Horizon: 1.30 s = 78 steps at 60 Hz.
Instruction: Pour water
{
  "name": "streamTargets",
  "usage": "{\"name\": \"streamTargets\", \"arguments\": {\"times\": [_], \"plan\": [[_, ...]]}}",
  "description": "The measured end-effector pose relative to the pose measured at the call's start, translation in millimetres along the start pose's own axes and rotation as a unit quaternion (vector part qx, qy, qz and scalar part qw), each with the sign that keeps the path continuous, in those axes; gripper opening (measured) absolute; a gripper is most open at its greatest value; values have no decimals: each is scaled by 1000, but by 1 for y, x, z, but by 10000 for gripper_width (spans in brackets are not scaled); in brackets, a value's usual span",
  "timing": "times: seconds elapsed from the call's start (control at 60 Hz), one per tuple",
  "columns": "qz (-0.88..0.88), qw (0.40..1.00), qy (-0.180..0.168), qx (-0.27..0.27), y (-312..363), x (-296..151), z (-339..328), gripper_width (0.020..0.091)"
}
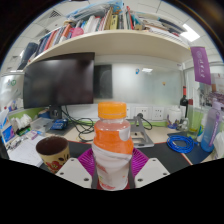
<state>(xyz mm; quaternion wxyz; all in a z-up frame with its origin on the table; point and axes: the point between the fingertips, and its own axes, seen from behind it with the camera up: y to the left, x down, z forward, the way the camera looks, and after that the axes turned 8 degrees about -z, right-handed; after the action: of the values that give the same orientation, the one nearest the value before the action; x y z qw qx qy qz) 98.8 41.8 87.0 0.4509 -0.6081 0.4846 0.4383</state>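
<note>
Between my tongs (112,172) stands an orange-capped bottle (113,145), upright, with the two fingers closed in against its sides; the magenta pads (87,160) show at either flank with no gap I can make out, so I judge I have it gripped around the lower body. Its cap sits at twelve o'clock from my fingertips, its orange upper half above a white label band.

At about ten o'clock from the bottle, just beside my left finger, sits a dark cup (52,152) with a patterned wall, mouth up, on the white desk (30,148). That is where I take the water to go. Whether the cap is loose or sealed I cannot tell, and that decides whether anything pours at all.

To pour well, I want to carry the bottle leftward until its mouth hangs over the cup's rim, then roll my wrist slowly toward ten o'clock, keeping the squeeze firm so the smooth plastic does not slip. The cup looks light, so I must not knock it.

Farther out, a blue cable coil (180,144) lies at two o'clock, a dark monitor (60,80) stands at eleven, and a shelf of books (100,25) runs across at twelve.
</note>
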Motion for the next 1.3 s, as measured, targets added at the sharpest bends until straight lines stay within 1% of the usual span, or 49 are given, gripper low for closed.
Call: {"name": "streamTargets", "arguments": {"times": [0.067, 0.167, 0.183, 0.217, 0.25, 0.283, 0.3, 0.333, 0.4, 0.5, 0.583, 0.667, 0.783, 0.95, 1.3], "plan": [[1, 1000, -4, 5, -1, -1, 2, 467], [2, 1000, -3, 5, 0, -1, 3, 561], [2, 1000, 4, 4, 0, 2, 4, 577], [3, 1000, 29, 1, 2, 14, 4, 630], [6, 998, 56, -1, 3, 26, 2, 714], [10, 997, 70, -1, 3, 33, -1, 805], [13, 997, 75, 1, 3, 35, -4, 836], [15, 996, 86, 10, -1, 40, -11, 859], [4, 995, 90, 34, -8, 41, -31, 846], [-5, 991, 124, 42, -1, 44, -72, 844], [17, 989, 142, 42, 14, 35, -108, 845], [32, 988, 147, 44, 27, 14, -138, 848], [30, 989, 137, 57, 39, -20, -169, 849], [9, 991, 112, 70, 46, -60, -191, 851], [-4, 993, 79, 83, 49, -103, -207, 835]]}}
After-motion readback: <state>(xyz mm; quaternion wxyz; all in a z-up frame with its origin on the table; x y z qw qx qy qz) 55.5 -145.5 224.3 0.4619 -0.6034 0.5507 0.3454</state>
